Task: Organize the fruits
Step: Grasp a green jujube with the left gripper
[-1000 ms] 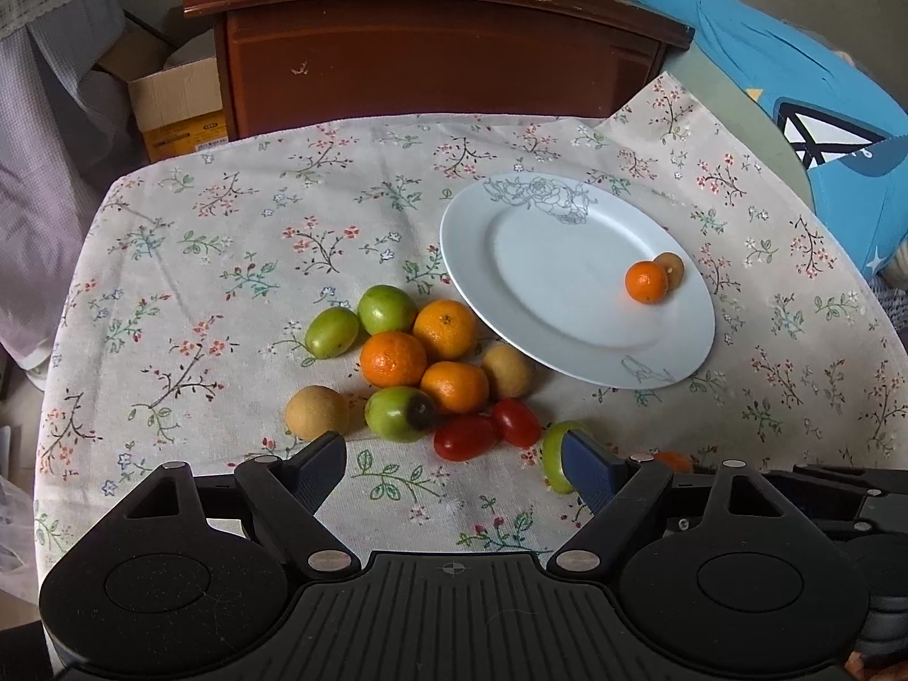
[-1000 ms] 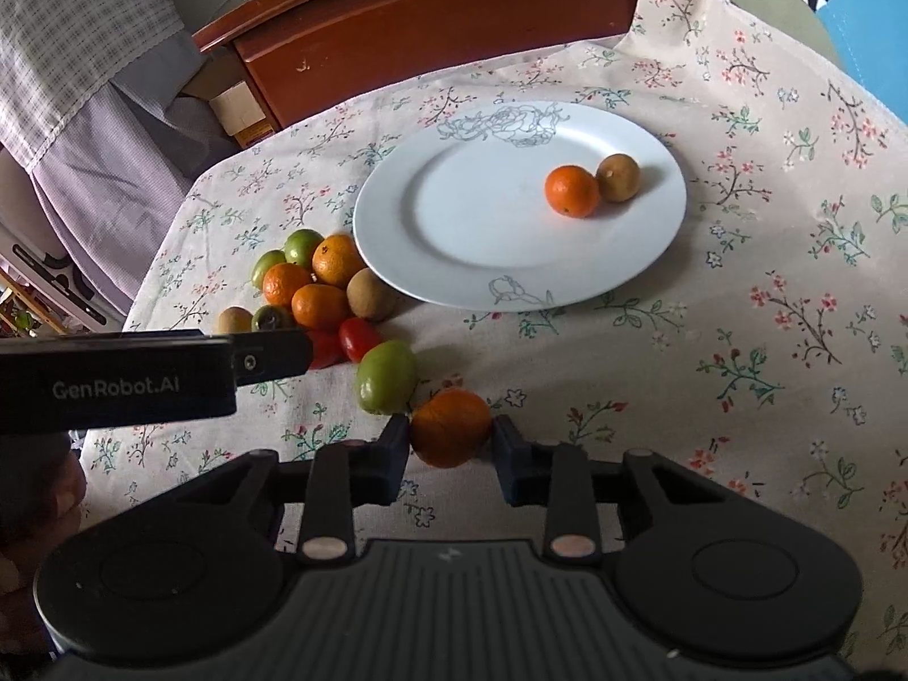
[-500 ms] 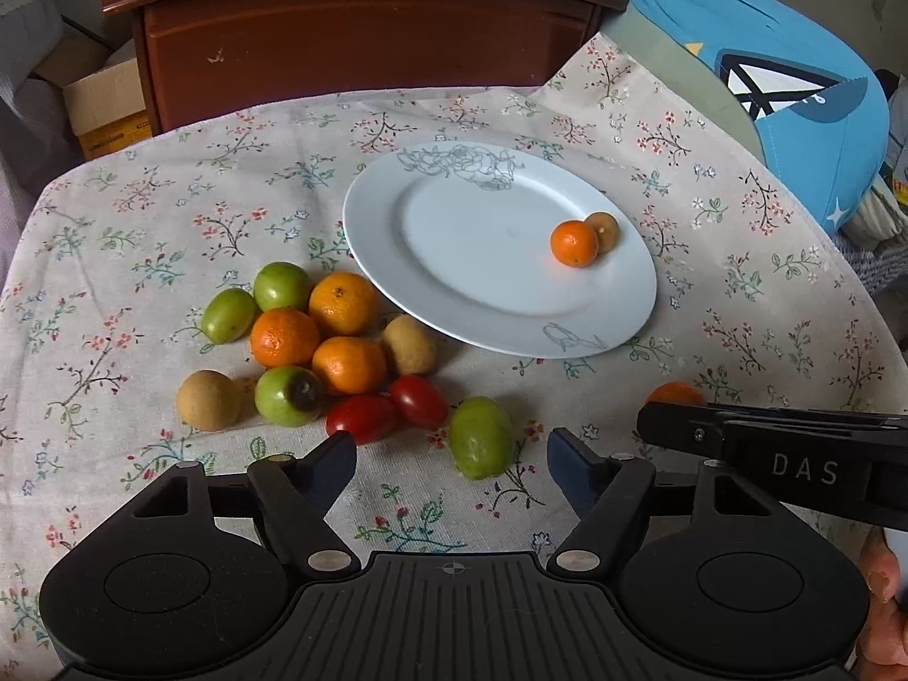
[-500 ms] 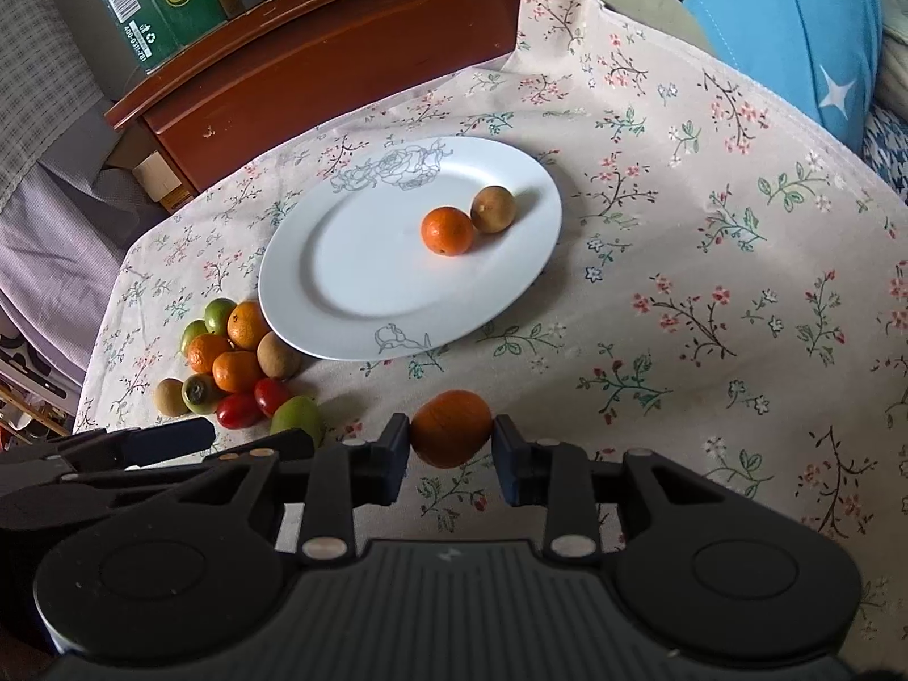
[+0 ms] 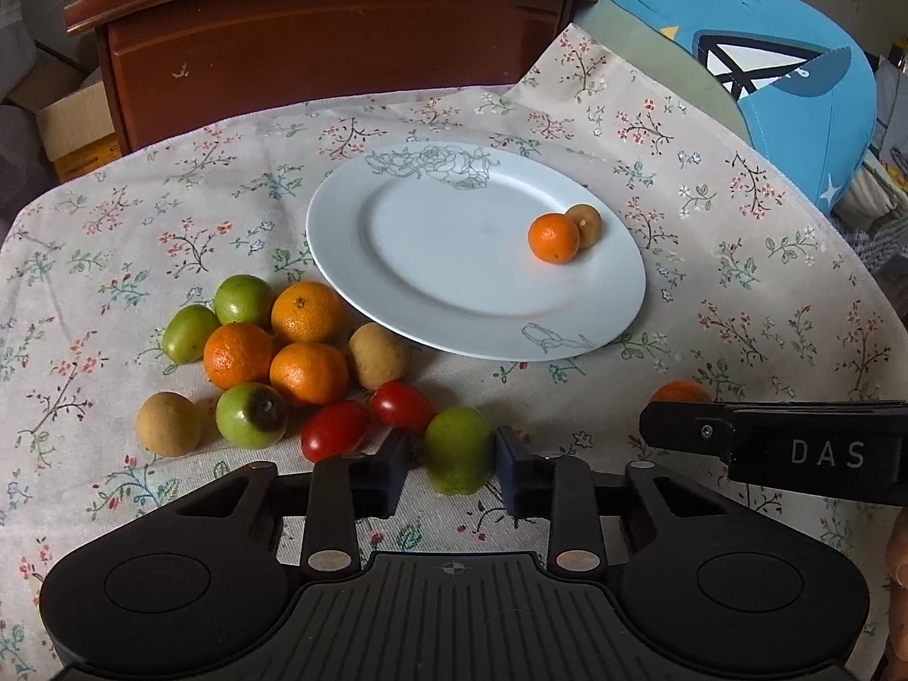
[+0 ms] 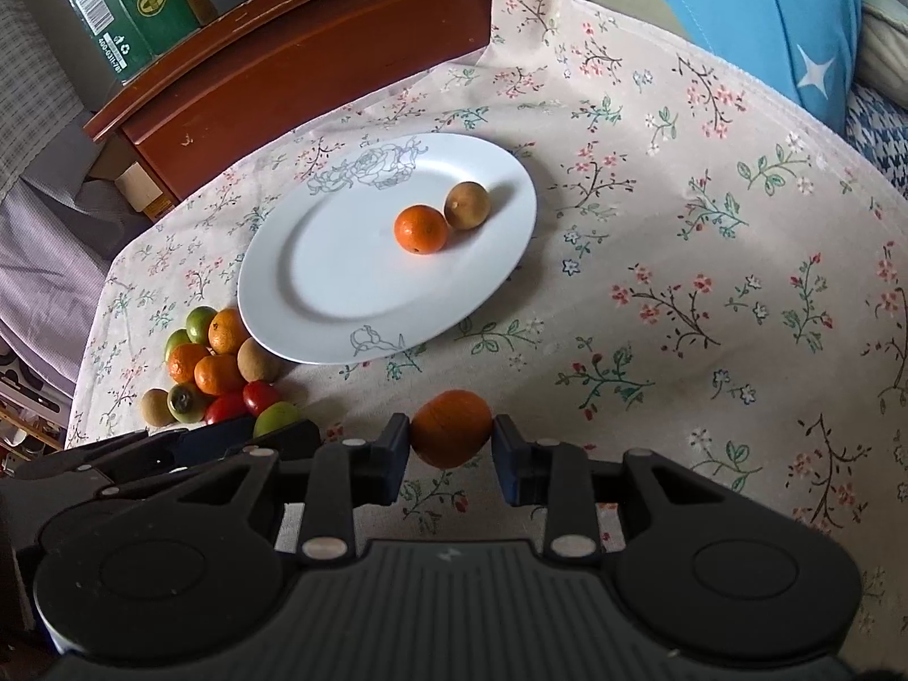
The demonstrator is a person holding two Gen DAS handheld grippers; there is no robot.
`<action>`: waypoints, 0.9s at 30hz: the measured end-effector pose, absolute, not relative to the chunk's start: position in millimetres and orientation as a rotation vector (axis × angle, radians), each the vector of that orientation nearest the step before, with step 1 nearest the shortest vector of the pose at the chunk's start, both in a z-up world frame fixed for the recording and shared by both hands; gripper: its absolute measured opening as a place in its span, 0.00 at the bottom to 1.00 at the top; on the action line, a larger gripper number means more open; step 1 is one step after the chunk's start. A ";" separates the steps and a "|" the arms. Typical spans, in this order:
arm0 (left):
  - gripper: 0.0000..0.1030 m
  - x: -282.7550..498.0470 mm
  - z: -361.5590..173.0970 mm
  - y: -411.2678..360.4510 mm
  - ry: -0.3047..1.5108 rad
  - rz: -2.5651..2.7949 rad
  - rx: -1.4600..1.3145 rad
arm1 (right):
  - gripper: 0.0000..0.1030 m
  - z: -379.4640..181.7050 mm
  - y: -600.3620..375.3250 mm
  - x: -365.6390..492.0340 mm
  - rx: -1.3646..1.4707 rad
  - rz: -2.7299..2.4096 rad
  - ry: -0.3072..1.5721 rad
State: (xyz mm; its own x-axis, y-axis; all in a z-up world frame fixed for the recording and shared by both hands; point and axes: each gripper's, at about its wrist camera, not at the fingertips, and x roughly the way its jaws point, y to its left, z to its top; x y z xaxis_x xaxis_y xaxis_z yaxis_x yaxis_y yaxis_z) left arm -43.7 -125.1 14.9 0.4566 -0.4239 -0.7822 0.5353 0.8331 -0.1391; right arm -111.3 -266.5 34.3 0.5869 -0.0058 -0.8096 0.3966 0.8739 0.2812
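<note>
**Both tongs loaded, plate dead ahead**

The left tongs (image 5: 452, 468) have just been closing, and now they sit clamped on the green fruit (image 5: 458, 448), the one lying at the near edge of the loose pile. Pads press its two sides; it bulges between them, low against the floral cloth of the tabletop (image 5: 738, 295). Over on the other side, the right tongs (image 6: 451, 442) are clamped on an orange (image 6: 451, 427), held just above the cloth.

So where does it all go? My read is the white plate (image 5: 397, 238). It already carries a small orange (image 5: 553, 237) and a brown fruit (image 5: 584, 224), touching each other near its far right rim. From the left tongs the plate lies straight ahead and a little up the frame, its near rim just beyond the two red tomatoes (image 5: 369, 420). From the right tongs it lies ahead and to the left, with open cloth between. The right tongs look the nearer to the plate's bare near side, I'd judge, though it is close.

The rest of the pile (image 5: 272, 352), oranges, green and brown fruits, sits left of the plate, its nearest members touching the rim. The green fruit's long axis runs roughly upright in the grip, so a lift should clear the tomatoes beside it. One worry: the right tongs' arm crosses close by in the left view.
</note>
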 end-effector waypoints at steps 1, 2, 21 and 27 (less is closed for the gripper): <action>0.23 -44.3 16.3 -124.1 0.922 -0.595 0.130 | 0.31 34.5 -266.8 -111.4 0.467 -0.244 0.920; 0.23 -45.7 18.4 -123.2 0.912 -0.596 0.132 | 0.31 34.9 -266.7 -111.2 0.469 -0.242 0.919; 0.23 -42.2 71.9 -106.6 0.754 -0.569 0.083 | 0.31 52.6 -259.7 -105.8 0.529 -0.135 0.831; 0.24 -29.6 94.3 -102.8 0.735 -0.593 0.075 | 0.31 66.7 -269.3 -97.1 0.606 -0.112 0.814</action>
